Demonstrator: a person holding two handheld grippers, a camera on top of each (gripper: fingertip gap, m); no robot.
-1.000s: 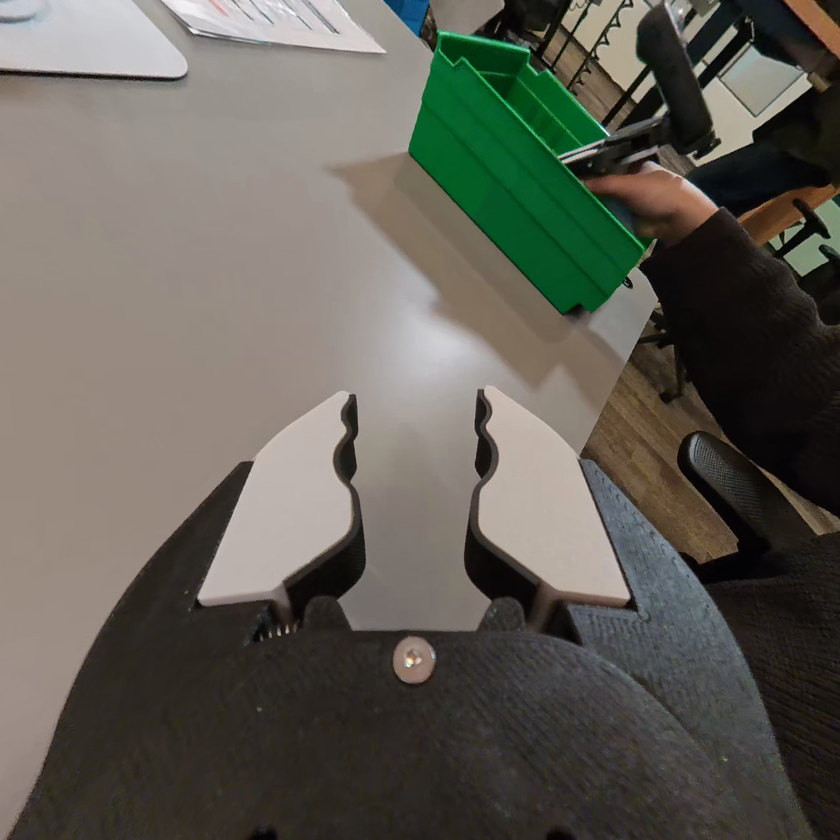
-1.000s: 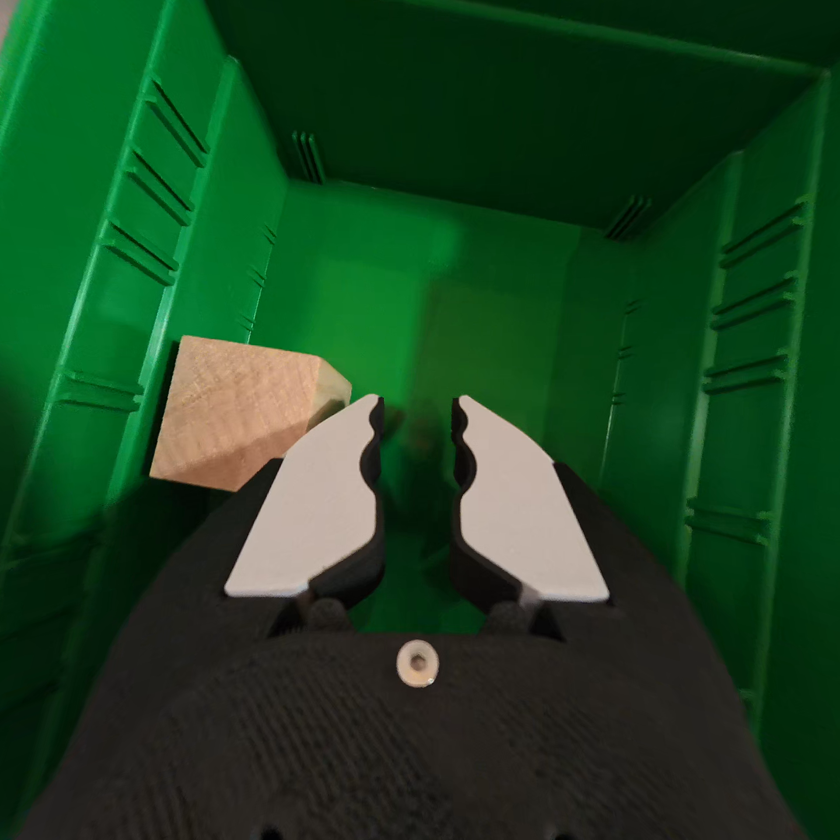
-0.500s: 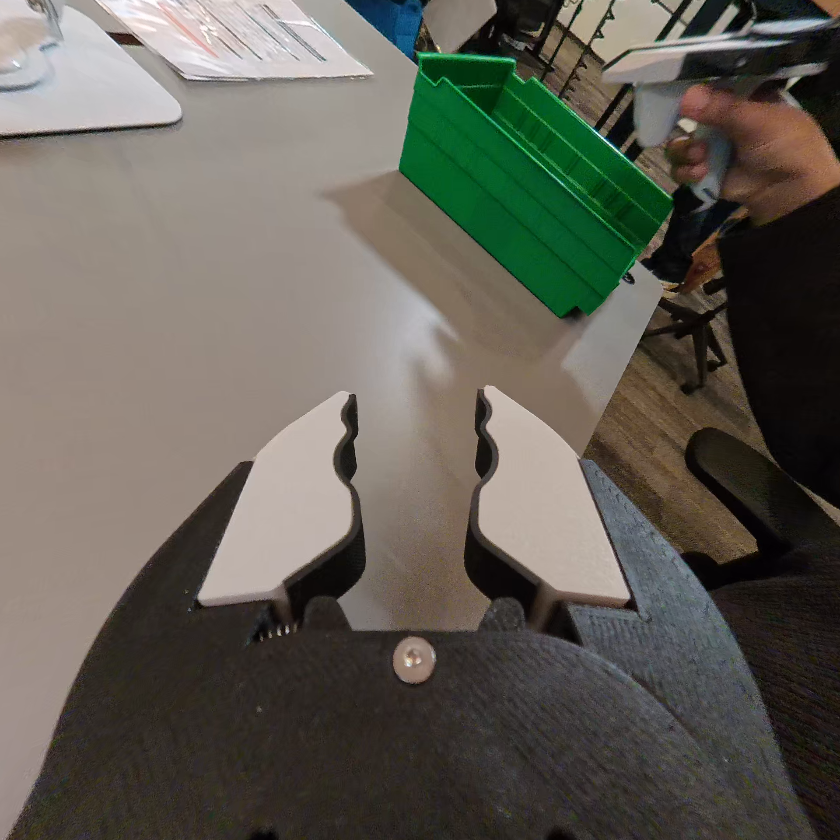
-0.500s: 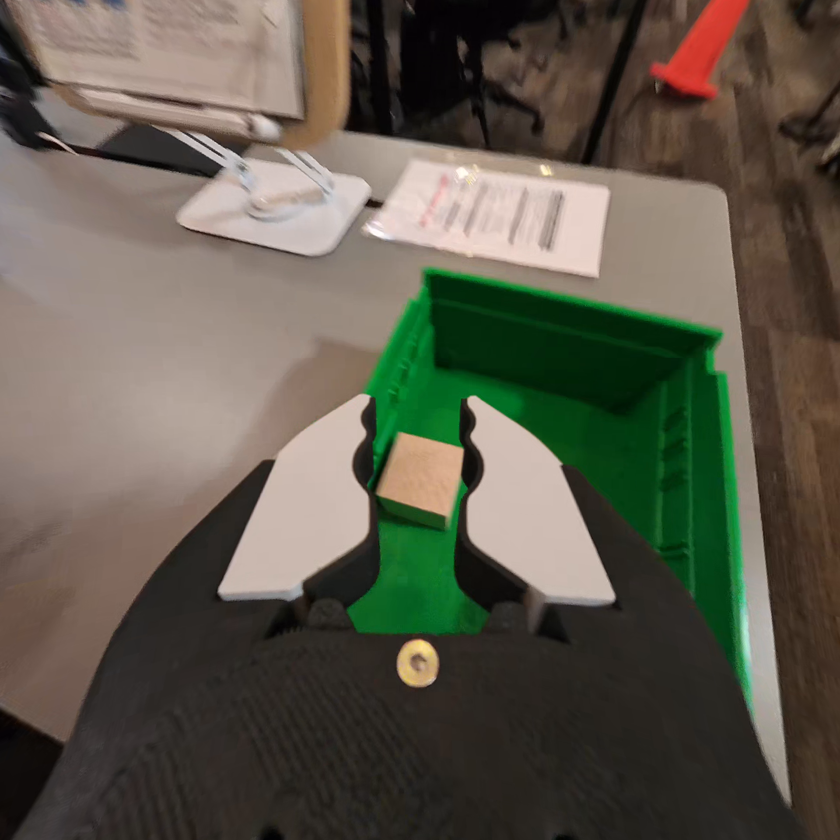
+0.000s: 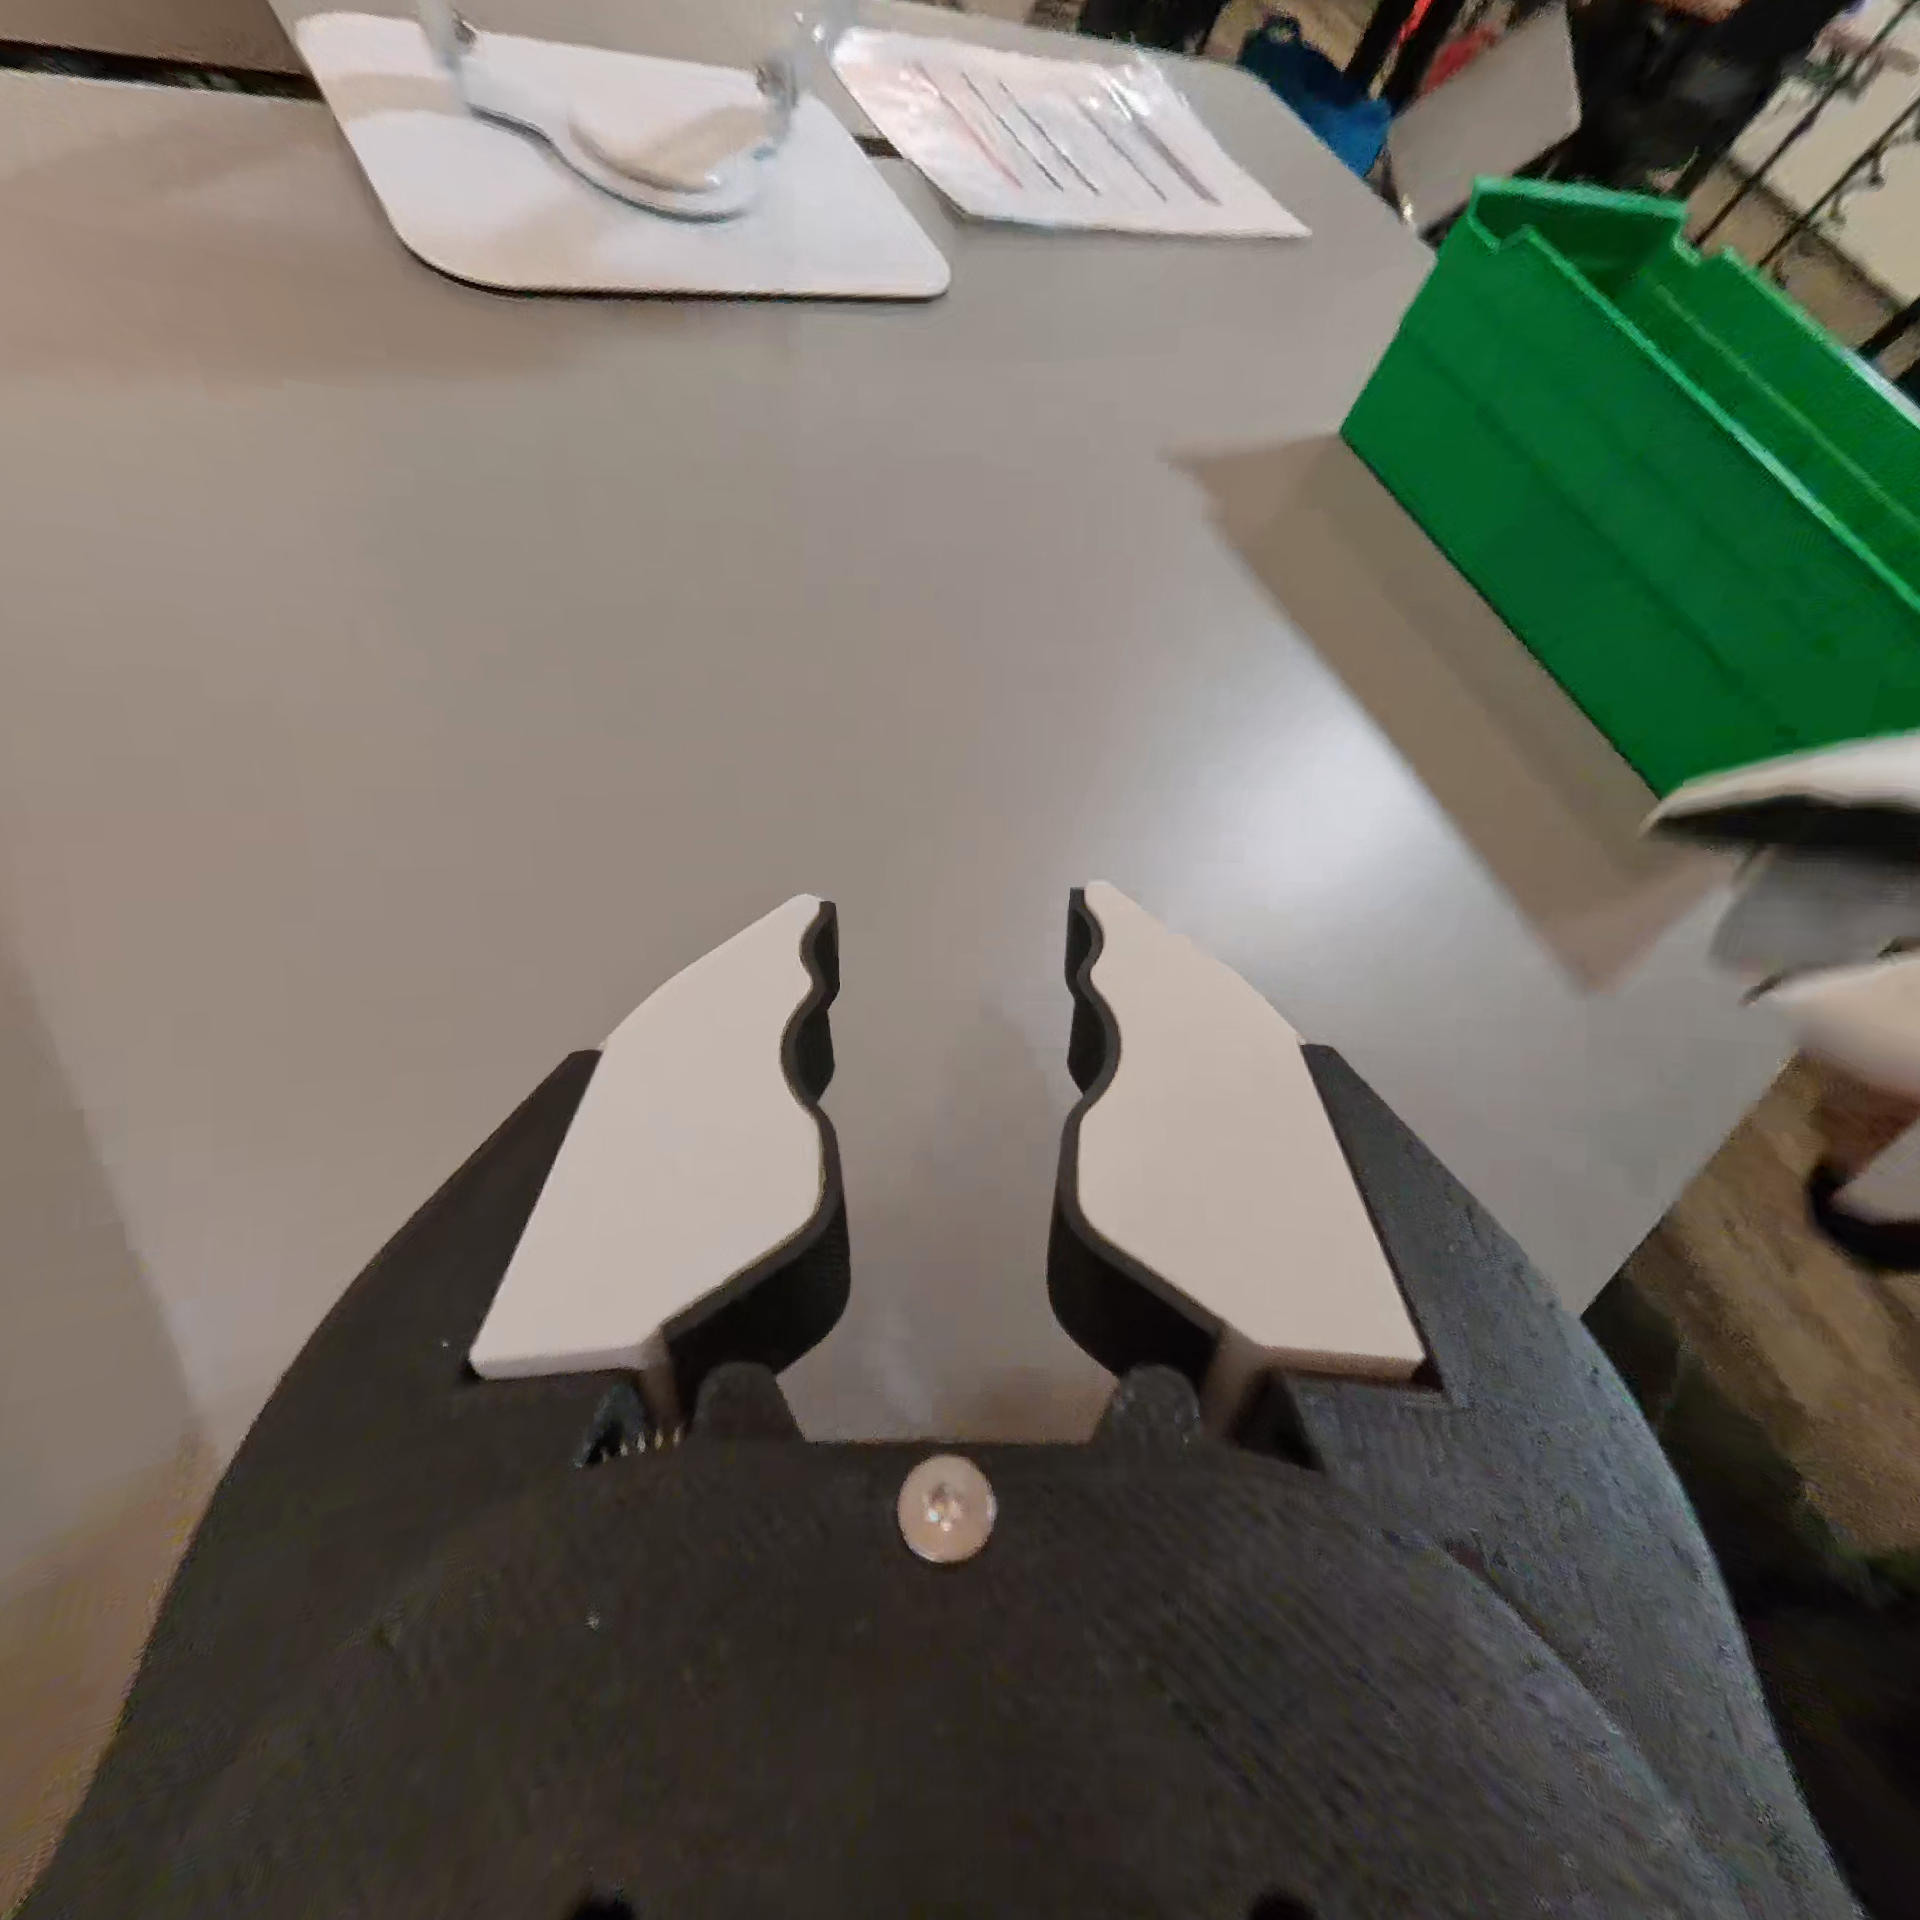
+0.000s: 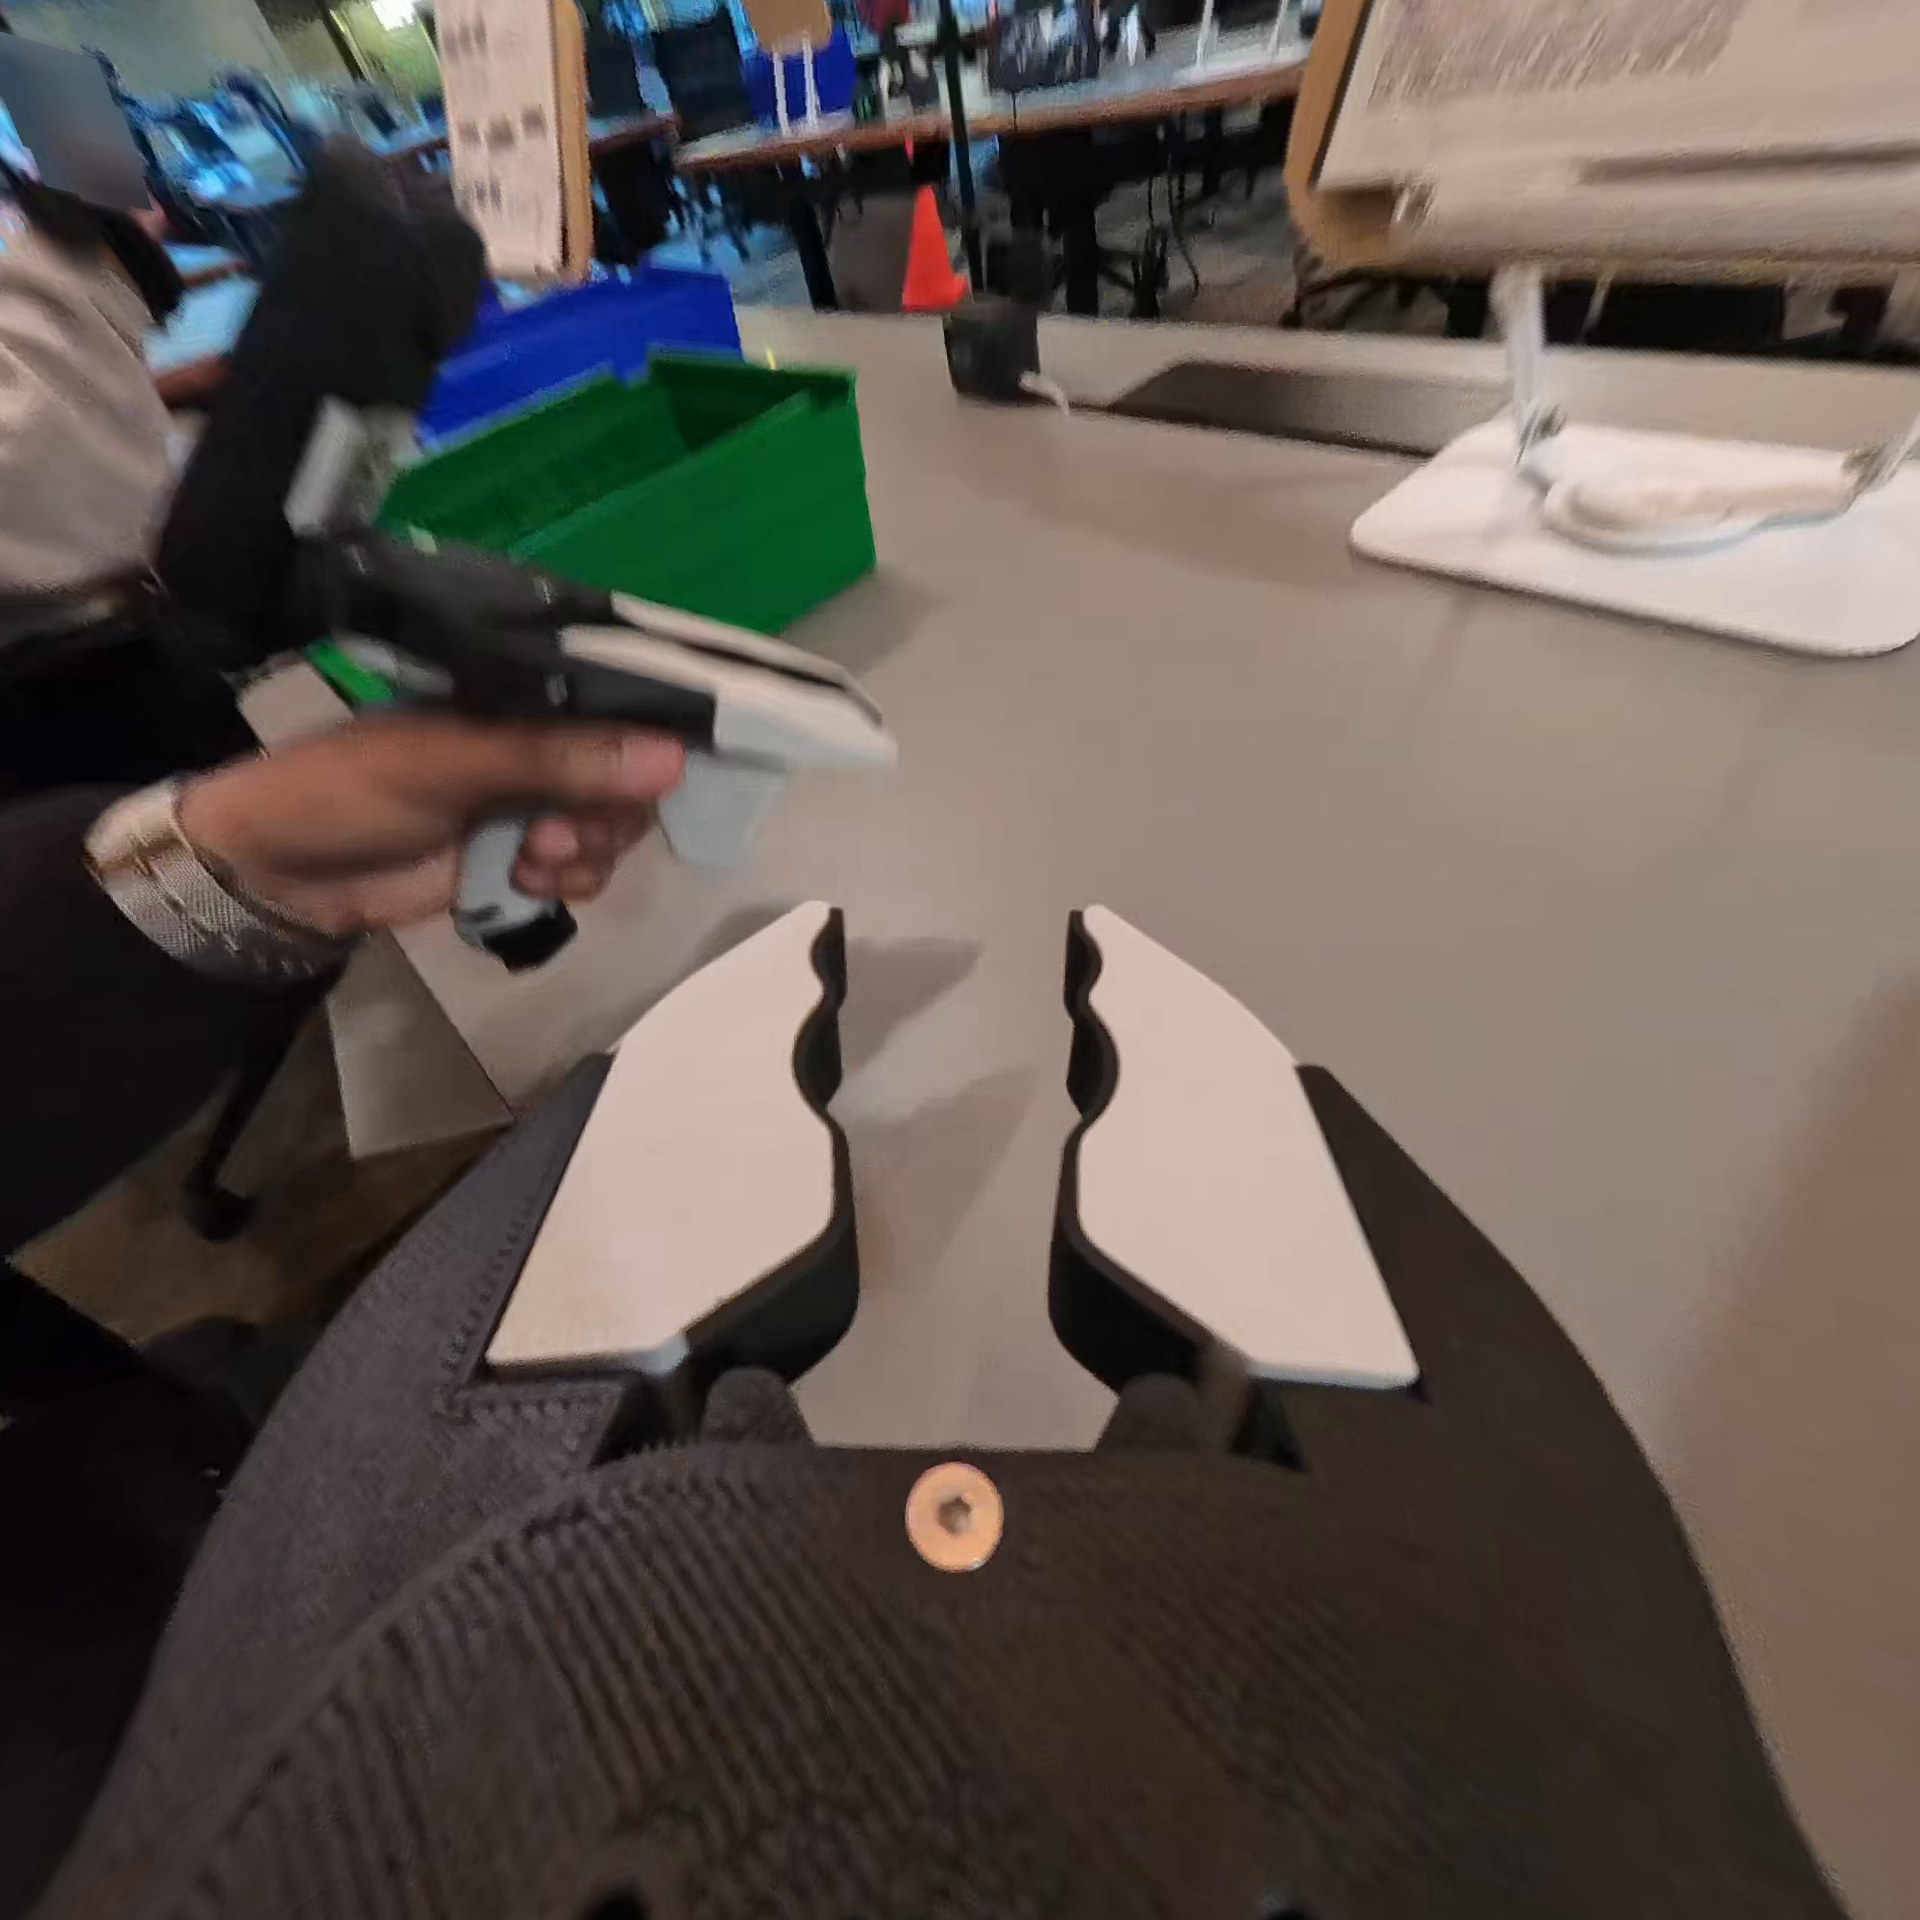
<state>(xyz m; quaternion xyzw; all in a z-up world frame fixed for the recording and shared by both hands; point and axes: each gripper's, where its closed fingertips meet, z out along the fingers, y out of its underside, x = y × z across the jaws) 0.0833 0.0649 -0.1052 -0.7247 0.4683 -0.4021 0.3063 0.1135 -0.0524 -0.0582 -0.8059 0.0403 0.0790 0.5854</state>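
My left gripper is open and empty above the bare grey table. A green plastic bin stands at the table's right edge; its floor is hidden. A blurred white gripper part shows at the right edge, in front of the bin. My right gripper is open and empty over the table. In the right wrist view a green bin stands far left. A hand holds another gripper in front of it. No wooden block is in view.
A white stand base and a sleeved paper sheet lie at the table's far side. The right wrist view shows a white stand base, a blue bin, an orange cone and a person at left.
My right gripper has come up out of the green bin, leaving the wooden block inside, and swung away over the table. My left gripper has turned left towards the stand base, still open.
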